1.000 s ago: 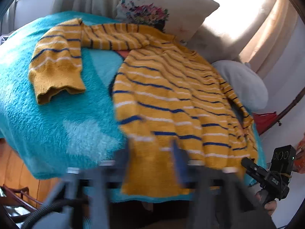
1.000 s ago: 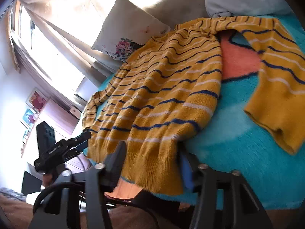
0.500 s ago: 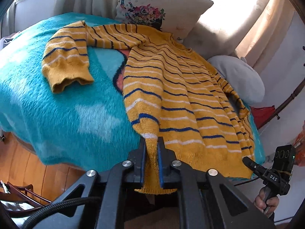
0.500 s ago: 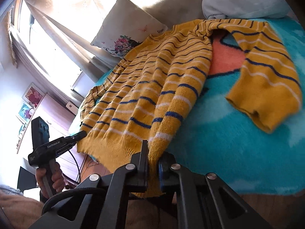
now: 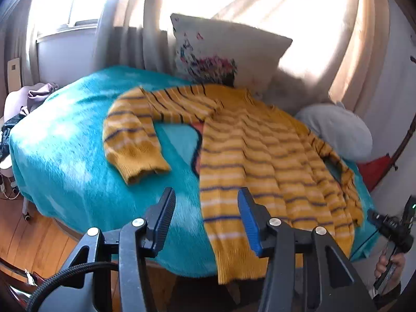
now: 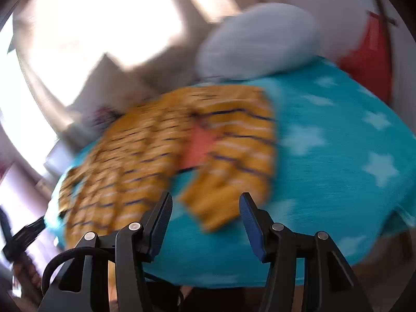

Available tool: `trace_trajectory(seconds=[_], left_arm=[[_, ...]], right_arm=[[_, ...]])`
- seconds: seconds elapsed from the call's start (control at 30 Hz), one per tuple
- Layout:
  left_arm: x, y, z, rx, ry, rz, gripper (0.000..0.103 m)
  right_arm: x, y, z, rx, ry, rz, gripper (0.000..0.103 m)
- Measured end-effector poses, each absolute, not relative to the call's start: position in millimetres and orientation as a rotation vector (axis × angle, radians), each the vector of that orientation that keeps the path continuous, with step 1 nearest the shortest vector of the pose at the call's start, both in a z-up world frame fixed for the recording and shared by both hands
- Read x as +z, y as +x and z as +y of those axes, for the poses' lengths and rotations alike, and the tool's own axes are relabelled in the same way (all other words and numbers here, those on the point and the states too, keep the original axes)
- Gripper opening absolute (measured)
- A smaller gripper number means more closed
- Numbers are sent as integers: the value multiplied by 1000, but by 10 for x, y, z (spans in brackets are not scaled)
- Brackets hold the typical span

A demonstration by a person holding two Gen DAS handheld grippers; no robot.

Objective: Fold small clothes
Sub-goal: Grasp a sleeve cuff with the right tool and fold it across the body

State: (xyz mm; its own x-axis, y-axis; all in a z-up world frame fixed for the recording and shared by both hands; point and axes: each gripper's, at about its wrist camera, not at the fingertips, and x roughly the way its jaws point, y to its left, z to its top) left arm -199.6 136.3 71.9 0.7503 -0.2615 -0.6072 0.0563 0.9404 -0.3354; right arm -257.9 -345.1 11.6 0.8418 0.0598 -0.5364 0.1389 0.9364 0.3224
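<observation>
Mustard-yellow knitted sweater with navy and white stripes point(image 5: 260, 161) lies spread flat on the fluffy turquoise blanket with pale stars point(image 5: 65, 161) covering the bed. Its hem hangs over the near edge of the bed; one sleeve point(image 5: 132, 140) is bent back across the blanket. My left gripper point(image 5: 206, 218) hovers over the hem, jaws spread wide, holding nothing. My right gripper point(image 6: 205, 221) is likewise released, jaws apart above the other sleeve's cuff point(image 6: 221, 202); this view is blurred. Behind the sweater: white floral-print cushion point(image 5: 226, 52), pale grey pillow point(image 5: 338, 132)
</observation>
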Motion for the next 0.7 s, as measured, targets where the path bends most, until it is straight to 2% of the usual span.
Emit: trace_trajectory(seconds=[0.17, 0.2, 0.23, 0.27, 0.3, 0.57, 0.67, 0.7], left_arm=[[783, -1785, 1289, -206, -317, 716, 54], [788, -1741, 1254, -217, -314, 723, 54], [800, -1706, 1198, -228, -311, 727, 54], [811, -1684, 1137, -237, -306, 728, 54], [821, -1657, 1070, -246, -296, 729, 54], [846, -1459, 755, -321, -287, 743, 55], [806, -1369, 675, -329, -294, 760, 56], [789, -1345, 658, -332, -298, 769, 56]], right_arm=[[-37, -2307, -3398, -100, 327, 607, 62], [-52, -2259, -3342, -107, 292, 601, 60], [-53, -2212, -3280, -111, 247, 603, 54], [-53, -2174, -3253, -109, 220, 610, 20], [-11, -2139, -3272, -88, 216, 615, 12], [608, -2332, -4383, -342, 362, 403, 13], [546, -2282, -4824, -505, 402, 430, 30], [523, -2305, -4928, -558, 409, 436, 33]])
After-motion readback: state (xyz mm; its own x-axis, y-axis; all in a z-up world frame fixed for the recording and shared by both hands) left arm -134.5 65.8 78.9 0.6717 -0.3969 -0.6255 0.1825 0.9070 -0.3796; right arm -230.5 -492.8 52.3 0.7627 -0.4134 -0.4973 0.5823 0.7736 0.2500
